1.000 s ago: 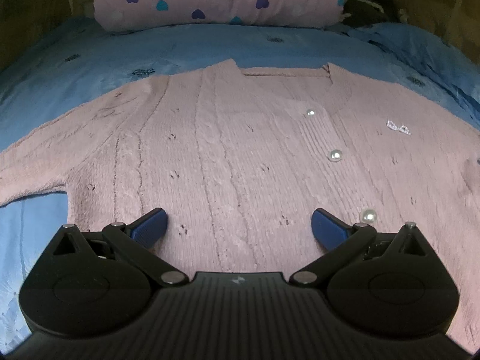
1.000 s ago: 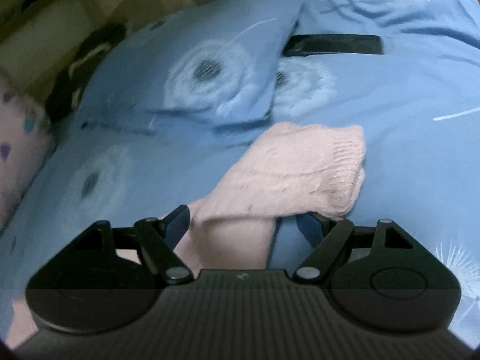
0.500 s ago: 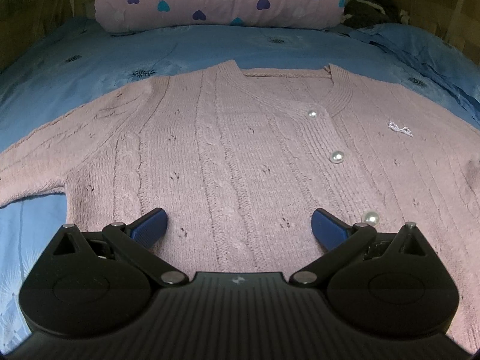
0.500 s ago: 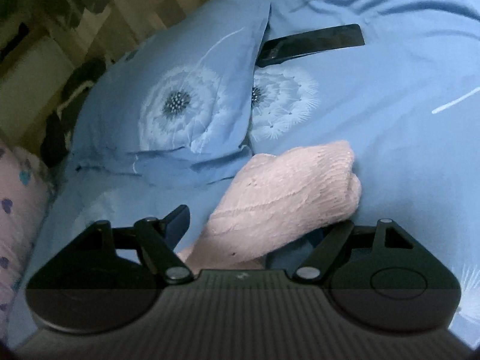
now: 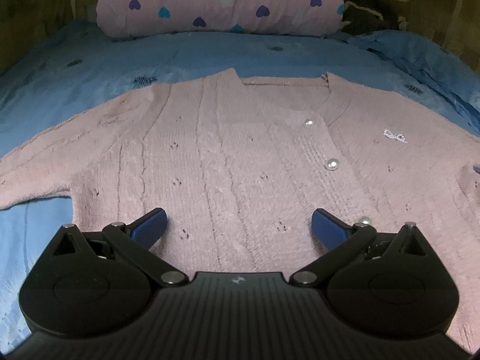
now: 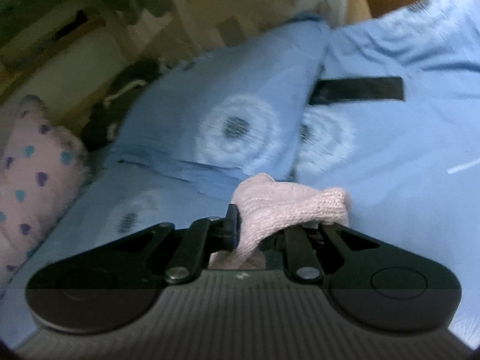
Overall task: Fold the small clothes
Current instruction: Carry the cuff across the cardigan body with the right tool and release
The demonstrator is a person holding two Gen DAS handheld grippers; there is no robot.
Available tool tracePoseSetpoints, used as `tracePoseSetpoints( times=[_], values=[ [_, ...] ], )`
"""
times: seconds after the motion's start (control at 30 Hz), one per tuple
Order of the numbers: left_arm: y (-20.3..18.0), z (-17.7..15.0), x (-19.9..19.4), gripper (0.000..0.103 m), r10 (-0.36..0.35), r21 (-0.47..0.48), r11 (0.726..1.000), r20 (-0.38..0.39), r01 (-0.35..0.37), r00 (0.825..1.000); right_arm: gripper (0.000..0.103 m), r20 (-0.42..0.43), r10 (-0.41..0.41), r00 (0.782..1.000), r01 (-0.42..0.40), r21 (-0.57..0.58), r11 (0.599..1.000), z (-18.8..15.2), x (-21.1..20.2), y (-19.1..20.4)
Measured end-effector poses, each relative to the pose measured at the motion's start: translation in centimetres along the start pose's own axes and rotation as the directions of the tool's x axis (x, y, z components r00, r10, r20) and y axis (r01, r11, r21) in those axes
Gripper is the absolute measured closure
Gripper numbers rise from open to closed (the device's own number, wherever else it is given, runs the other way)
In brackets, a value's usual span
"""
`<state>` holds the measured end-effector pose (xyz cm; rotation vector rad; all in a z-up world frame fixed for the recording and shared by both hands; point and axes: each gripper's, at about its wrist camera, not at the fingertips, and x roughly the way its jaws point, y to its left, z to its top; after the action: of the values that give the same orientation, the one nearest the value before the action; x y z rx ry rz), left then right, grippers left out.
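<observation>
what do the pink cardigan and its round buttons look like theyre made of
Pink cardigan: soft knitted yarn, fuzzy matte finish; ribbed rows, cable lines and small eyelet holes show. Buttons: glossy, pearl-like, probably plastic or faux pearl; each carries a bright highlight.

- My left view is dim but sharp, corners dark and bowed.
- My right view is brighter and smeared; the pillow [image 6: 228, 126] is blurred.
</observation>
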<state>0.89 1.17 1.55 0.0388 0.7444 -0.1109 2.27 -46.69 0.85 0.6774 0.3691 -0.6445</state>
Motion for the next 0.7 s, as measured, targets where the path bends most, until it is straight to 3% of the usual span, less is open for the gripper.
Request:
tracePoseSetpoints(
  times=[0.2, 0.37, 0.7],
  values=[
    [-0.4, 0.1, -0.2, 0.0, 0.01, 0.03, 0.999, -0.011, -0.01, 1.0, 0.089, 0.007, 0.117, 0.993, -0.117, -0.05, 0.992, 1.3, -2.5, 2.8],
    [0.4, 0.3, 0.2, 0.0, 0.023, -0.001, 1.0, -0.046, -0.023, 0.999, 0.089, -0.009, 0.192, 0.981, -0.192, -0.108, 0.975, 1.6, -4.3, 5.3],
    [2.4, 0.9, 0.5, 0.0, 0.075, -0.038, 0.996, -0.097, -0.079, 0.992, 0.089, -0.047, 0.359, 0.932, -0.361, -0.185, 0.914, 1.3, -8.8, 10.1]
  ],
)
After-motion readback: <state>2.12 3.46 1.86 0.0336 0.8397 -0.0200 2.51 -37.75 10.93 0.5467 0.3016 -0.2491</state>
